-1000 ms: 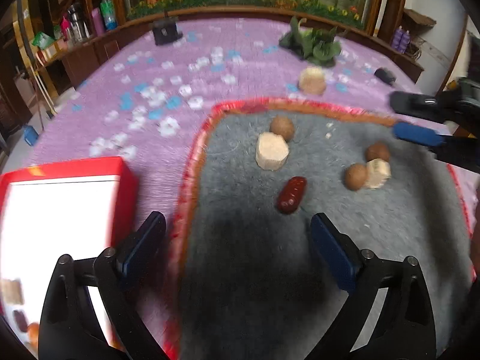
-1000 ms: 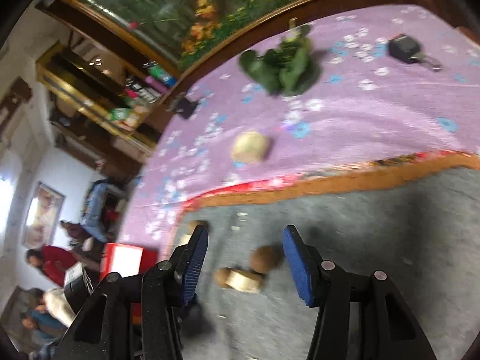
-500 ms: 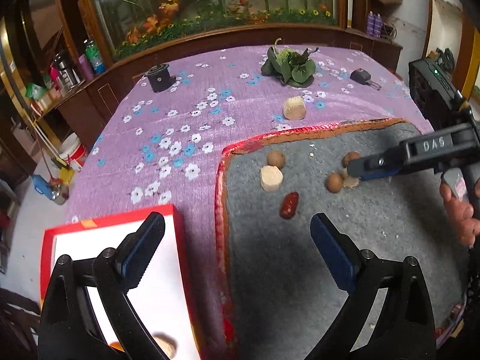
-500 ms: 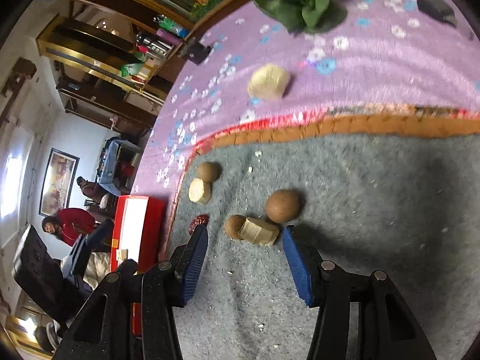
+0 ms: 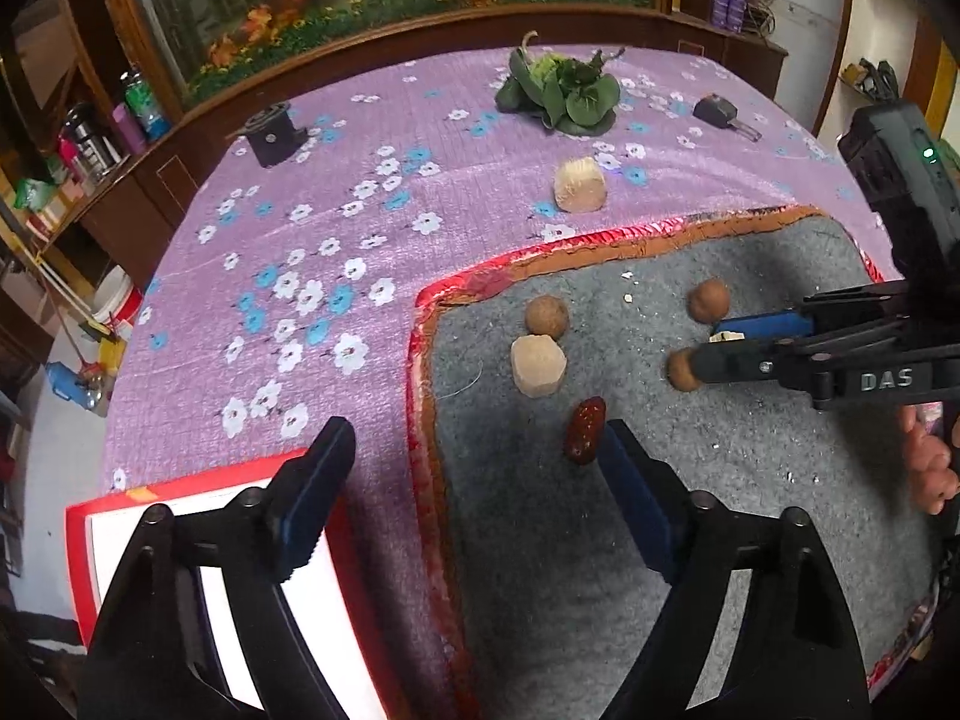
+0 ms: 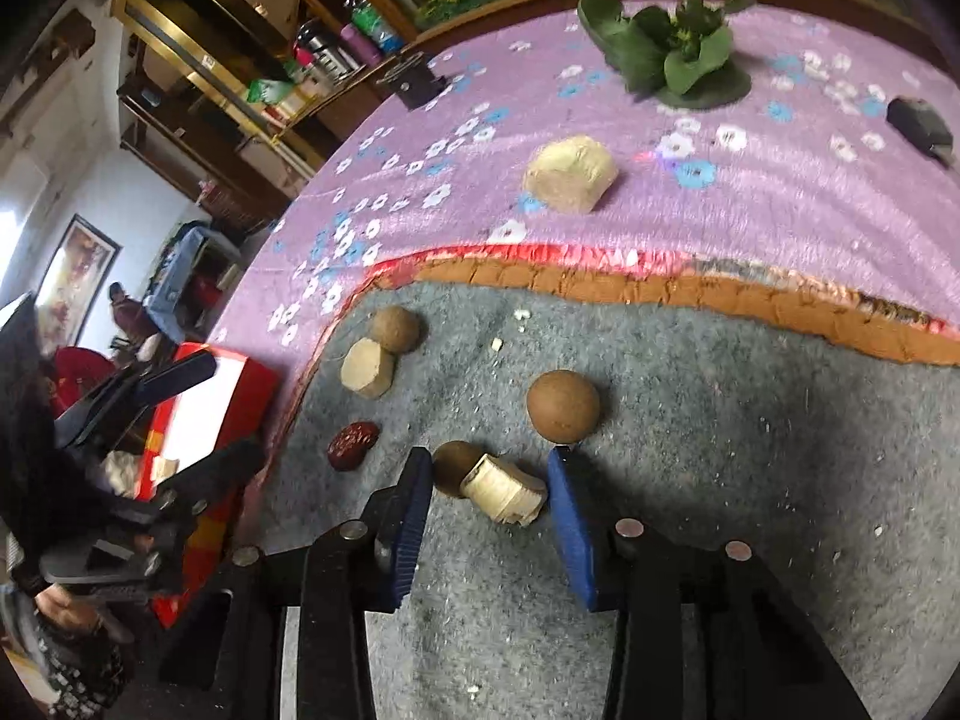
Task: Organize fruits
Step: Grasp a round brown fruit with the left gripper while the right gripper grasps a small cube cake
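Purple flowered cloth covered the counter [image 5: 312, 192], w/ a grey mat [image 6: 750, 432] on top. Right tongs [image 6: 487, 495] were spread wide, straddling a pale cut chunk [image 6: 503, 489] that touched a brown round fruit [image 6: 451, 467]; nothing gripped yet. Left tongs [image 5: 474, 495] hung open, empty, red date [image 5: 585, 429] just off the right finger, red box [image 5: 198, 540] below-left. Step looked like the pick approach. Next move, prob: close on the chunk w/o nudging that fruit.
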The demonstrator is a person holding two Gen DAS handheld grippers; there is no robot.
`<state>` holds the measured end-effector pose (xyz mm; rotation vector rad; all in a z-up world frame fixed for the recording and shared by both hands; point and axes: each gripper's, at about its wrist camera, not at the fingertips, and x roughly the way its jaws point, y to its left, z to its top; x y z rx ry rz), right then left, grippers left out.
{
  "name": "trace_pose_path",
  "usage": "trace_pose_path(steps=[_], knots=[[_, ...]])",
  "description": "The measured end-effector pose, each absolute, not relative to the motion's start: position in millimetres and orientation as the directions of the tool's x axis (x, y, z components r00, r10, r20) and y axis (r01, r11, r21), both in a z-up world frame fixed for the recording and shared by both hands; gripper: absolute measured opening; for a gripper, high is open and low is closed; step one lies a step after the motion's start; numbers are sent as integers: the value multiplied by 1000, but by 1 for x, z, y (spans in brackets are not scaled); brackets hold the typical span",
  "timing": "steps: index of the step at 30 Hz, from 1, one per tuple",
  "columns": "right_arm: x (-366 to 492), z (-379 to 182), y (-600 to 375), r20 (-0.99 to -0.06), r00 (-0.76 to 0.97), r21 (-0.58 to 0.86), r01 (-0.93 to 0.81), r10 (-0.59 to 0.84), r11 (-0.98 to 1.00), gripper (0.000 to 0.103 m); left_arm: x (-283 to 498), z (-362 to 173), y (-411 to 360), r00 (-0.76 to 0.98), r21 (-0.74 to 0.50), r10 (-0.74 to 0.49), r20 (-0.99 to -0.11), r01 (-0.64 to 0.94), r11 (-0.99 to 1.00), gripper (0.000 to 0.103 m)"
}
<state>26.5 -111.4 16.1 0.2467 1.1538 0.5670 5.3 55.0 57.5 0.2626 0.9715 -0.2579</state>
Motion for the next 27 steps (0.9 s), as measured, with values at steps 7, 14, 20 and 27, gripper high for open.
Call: trace_pose_path(steps=[7,14,20,27], knots=[[29,13,-130,-758,240,561,-235,607,794,15,28,50,28,506,146,-74,-859,381,913,76],[32,16,-143,-708,229,638,-200,668,744,15,55,29,17,424,118,-74,-902,408,905,48],[29,28,-168,-642,259,704,-172,721,689,15,56,21,12,412,90,-113,-904,443,892,27],[27,37,-186,-591,295,749,-145,751,646,15,51,24,9,448,112,-108,-888,438,892,25]])
